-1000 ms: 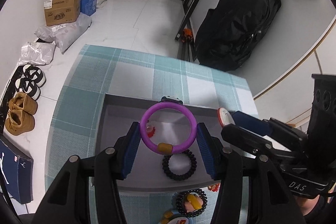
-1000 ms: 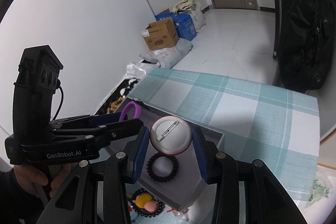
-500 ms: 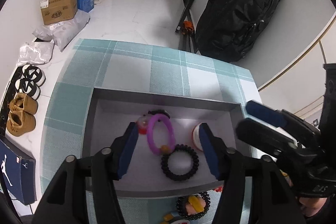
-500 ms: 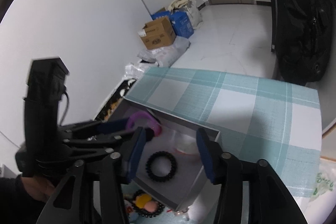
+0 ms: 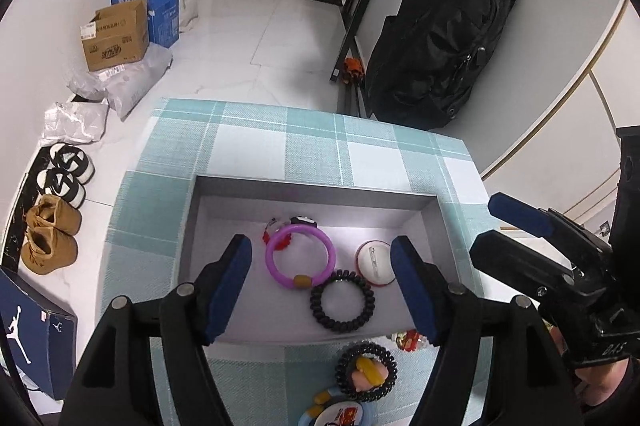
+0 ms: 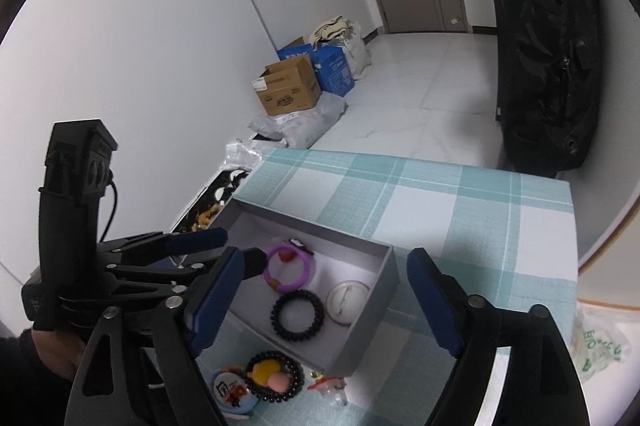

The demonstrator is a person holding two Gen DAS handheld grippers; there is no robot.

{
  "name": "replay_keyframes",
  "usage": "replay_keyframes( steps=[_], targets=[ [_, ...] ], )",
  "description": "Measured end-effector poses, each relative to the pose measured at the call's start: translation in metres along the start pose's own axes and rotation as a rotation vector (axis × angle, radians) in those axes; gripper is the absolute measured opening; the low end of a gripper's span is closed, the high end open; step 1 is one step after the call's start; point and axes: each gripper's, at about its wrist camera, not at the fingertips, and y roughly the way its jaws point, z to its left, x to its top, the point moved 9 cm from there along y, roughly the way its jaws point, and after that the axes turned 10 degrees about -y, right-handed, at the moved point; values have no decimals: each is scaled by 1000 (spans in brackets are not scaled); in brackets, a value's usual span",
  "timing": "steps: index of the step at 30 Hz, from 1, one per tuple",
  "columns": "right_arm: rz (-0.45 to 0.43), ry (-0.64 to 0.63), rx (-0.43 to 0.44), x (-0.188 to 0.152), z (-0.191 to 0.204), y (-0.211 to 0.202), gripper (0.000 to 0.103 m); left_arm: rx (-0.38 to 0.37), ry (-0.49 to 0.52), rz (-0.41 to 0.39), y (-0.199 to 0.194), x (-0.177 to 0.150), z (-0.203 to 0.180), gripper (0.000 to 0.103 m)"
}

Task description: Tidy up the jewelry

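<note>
A: Both tongs have just been opening, and neither has anything between its pads. The left tongs (image 5: 320,284) stand wide over the grey box (image 5: 316,184); the right tongs (image 6: 322,300) stand wider yet, off to the left pair's right side.

B: So both drops are done?

A: I'd judge so. The purple bangle (image 5: 300,258) lies flat on the box floor, just ahead of the left tongs and between their pads in line of sight, but clear of them. The round badge (image 5: 374,262) lies beside it, toward the left tongs' right pad, pin side up.

B: Which way do they point?

A: The bangle is a ring, so it has no real long axis. Its amber bead sits on the edge nearest the left tongs. It overlaps a small red trinket on the far side and touches the black coil hair tie (image 5: 342,302) on the near side. The badge's pin runs roughly crosswise to the left tongs' line.

B: How to finish the step well?

A: Lift both tongs straight up and back with the pads kept wide, so nothing snags the bangle or box wall. More pieces wait on the table nearer than the box: a second black coil (image 5: 366,372) with a yellow-and-pink charm, another badge (image 5: 340,414), a red bit. I'd take those next, one per tongs.
</note>
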Motion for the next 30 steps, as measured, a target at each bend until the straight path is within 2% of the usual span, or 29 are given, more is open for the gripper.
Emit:
replay_keyframes(
  steps=[7,12,16,19,26,30],
  targets=[
    [-28,-3,-17,-5,6,-15,89,29,43,-49,-12,-7,-3,68],
    [-33,-11,-36,-10,9,-21,95,26,52,-67,-22,-11,-2,68],
    [-21,-24,-71,-16,10,-25,96,18,45,-82,-30,-15,-1,68],
    [0,-17,-101,-22,8,-25,99,7,45,-81,-35,-20,1,68],
    [68,-11,-108,-45,10,-23,99,15,67,-65,-43,-38,7,68],
    [84,30,-75,-59,12,-25,99,48,53,-27,-42,-53,18,68]
  ],
)
